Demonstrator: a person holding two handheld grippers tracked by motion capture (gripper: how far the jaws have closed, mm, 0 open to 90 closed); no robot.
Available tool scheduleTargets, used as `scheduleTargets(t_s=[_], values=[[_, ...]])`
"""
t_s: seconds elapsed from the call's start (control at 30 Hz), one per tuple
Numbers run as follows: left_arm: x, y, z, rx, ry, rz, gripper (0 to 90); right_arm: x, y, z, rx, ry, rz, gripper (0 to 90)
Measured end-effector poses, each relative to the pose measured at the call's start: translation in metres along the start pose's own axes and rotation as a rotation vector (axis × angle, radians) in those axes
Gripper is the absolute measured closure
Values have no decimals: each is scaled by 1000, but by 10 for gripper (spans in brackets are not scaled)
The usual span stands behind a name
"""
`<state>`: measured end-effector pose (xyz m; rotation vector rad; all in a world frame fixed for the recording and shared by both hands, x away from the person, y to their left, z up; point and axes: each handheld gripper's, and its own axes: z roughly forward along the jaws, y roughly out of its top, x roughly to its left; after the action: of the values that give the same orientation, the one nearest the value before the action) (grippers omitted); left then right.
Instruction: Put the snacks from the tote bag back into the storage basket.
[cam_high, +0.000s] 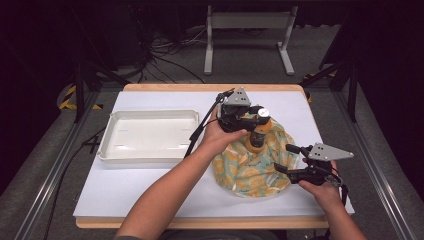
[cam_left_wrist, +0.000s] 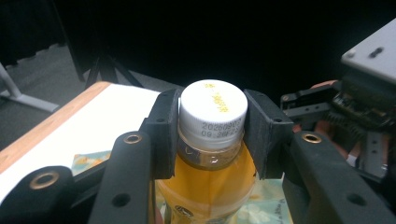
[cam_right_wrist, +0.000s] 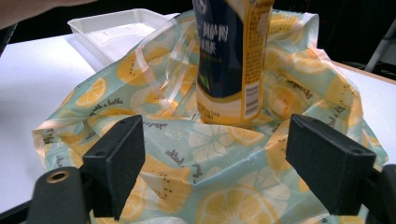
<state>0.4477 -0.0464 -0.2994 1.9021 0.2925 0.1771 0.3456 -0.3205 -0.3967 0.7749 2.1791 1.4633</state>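
Left gripper (cam_left_wrist: 212, 140) clamped on bottle (cam_left_wrist: 210, 154) cap, above bag (cam_high: 250, 167) near table's (cam_high: 150, 175) right edge. Right gripper (cam_right_wrist: 224, 172) jaws apart, facing bag.

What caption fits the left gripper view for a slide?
Left gripper shut on a bottle at its white cap, above a lemon-print bag.

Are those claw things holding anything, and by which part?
The left gripper clamps the bottle by its white cap. The right gripper holds nothing.
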Motion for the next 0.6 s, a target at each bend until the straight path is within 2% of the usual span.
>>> scheduleTargets(t_s=[0.17,0.47,0.6], values=[[-3,8,-4,0,-6,32,585,1,0,0,1,2,1,203],[-6,19,-14,-39,-25,31,585,1,0,-1,0,3,-1,208],[-8,24,-17,-40,-25,44,585,0,0,-1,-5,2,0,207]])
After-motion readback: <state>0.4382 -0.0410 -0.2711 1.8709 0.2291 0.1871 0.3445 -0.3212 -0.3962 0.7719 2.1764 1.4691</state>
